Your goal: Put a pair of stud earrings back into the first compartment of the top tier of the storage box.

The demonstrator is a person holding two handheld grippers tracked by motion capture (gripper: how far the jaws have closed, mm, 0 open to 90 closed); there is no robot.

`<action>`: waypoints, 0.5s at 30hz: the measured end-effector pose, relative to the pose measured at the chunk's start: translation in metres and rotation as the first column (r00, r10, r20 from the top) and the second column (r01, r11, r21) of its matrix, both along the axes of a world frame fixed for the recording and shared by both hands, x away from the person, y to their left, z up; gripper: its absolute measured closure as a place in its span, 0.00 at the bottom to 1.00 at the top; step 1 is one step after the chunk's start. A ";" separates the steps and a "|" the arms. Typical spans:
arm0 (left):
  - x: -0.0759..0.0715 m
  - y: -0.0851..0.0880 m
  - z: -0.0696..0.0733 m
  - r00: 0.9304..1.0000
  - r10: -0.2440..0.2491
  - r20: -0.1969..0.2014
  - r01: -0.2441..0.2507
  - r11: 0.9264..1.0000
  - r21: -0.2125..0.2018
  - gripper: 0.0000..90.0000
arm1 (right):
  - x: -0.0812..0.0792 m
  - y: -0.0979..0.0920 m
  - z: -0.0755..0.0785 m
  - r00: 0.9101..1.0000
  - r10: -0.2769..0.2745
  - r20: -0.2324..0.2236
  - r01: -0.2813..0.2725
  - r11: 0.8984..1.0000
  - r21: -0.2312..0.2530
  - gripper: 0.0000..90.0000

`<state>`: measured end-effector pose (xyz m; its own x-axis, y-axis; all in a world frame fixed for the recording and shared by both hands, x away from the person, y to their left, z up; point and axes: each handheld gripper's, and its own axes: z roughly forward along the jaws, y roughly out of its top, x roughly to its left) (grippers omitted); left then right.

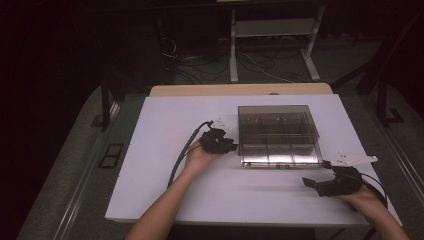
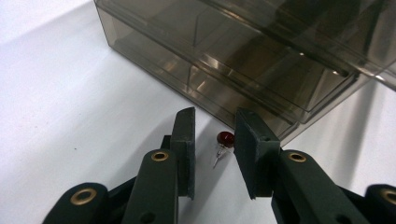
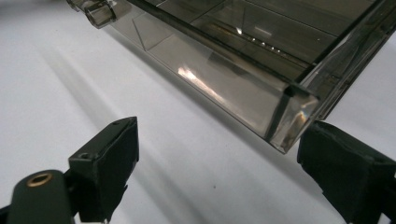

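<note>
Between the left gripper's [image 2: 212, 154] narrowed jaws, a small red LED [image 2: 225, 138] with thin metal legs lies on the white table [image 2: 70, 116], just beside the smoky box's [image 2: 261, 60] corner; the pads flank it without pressing. Right gripper [image 3: 219, 163] gapes wide, empty, at the box's near corner. No writing can be read.

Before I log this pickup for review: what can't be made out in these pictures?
- Small red part: left gripper view, the right pad covers its edge, so contact is unclear.
- Its thin metal legs: too small to count.
- Smoky plastic box: contents lost in dim tint and glare in the high view.
- Right claw: box corner masks one pad's tip in its own view.
</note>
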<state>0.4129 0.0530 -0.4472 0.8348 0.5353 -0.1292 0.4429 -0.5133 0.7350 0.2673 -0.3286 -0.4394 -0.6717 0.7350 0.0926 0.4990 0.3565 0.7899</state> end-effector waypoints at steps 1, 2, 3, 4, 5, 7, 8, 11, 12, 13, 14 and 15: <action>0.001 0.001 0.000 1.000 -0.006 -0.001 0.006 1.000 0.009 0.77 | 0.000 0.000 0.000 1.000 -0.001 0.000 0.001 1.000 0.000 0.14; 0.001 0.001 -0.001 1.000 -0.004 -0.002 0.004 1.000 0.009 0.77 | 0.000 0.000 0.000 1.000 -0.001 0.000 0.001 1.000 0.000 0.14; 0.001 0.000 -0.002 1.000 0.003 -0.003 -0.003 1.000 0.006 0.77 | 0.000 0.000 0.000 1.000 0.000 0.001 0.000 1.000 0.000 0.14; 0.001 0.000 -0.002 1.000 0.004 -0.005 -0.004 1.000 0.012 0.77 | 0.000 0.000 0.000 1.000 -0.001 -0.001 0.001 1.000 0.001 0.14; 0.001 -0.001 -0.003 1.000 0.012 -0.006 -0.012 1.000 0.006 0.78 | 0.000 0.000 0.000 1.000 0.000 -0.001 0.000 1.000 0.000 0.14; 0.001 -0.002 -0.004 1.000 0.020 -0.012 -0.020 1.000 0.005 0.78 | 0.000 0.000 0.000 1.000 -0.001 0.000 0.001 1.000 0.000 0.14; 0.002 -0.001 -0.004 1.000 0.017 -0.009 -0.016 1.000 0.009 0.79 | 0.000 0.000 0.000 1.000 0.000 0.000 0.000 1.000 0.000 0.14; 0.002 -0.002 -0.005 1.000 0.018 -0.007 -0.018 1.000 0.004 0.79 | 0.000 0.000 0.000 1.000 -0.001 0.001 0.001 1.000 -0.001 0.14; 0.002 -0.002 -0.005 1.000 0.022 -0.010 -0.022 1.000 0.003 0.80 | 0.000 0.000 0.000 1.000 -0.003 0.000 0.003 1.000 0.000 0.14; 0.002 -0.002 -0.006 1.000 0.022 -0.011 -0.022 1.000 0.005 0.80 | 0.000 0.000 0.000 1.000 -0.002 0.001 0.002 1.000 0.000 0.14; 0.002 -0.002 -0.006 1.000 0.025 -0.011 -0.025 1.000 0.001 0.81 | 0.000 0.000 0.000 1.000 -0.001 0.000 0.001 1.000 0.000 0.14; 0.002 -0.002 -0.006 1.000 0.024 -0.008 -0.024 1.000 0.001 0.81 | 0.000 0.000 0.000 1.000 0.000 0.000 0.000 1.000 0.001 0.14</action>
